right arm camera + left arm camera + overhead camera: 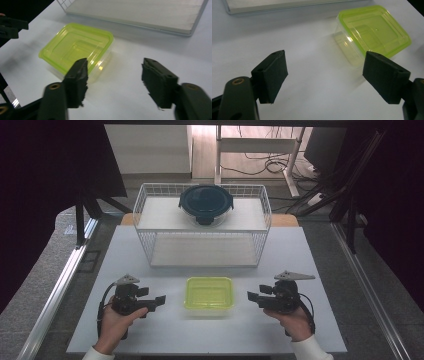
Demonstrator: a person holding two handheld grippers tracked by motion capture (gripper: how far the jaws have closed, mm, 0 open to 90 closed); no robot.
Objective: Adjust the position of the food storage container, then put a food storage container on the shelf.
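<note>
A clear plastic box (209,296) with a bright lime-green lid sits near the front of the white table (320,270), between the two grippers and touching neither. It is shallow, with rounded corners and a stepped lid pressed on. The left gripper (159,300) and the right gripper (250,296) both stand with jaws apart, nothing between them.
</note>
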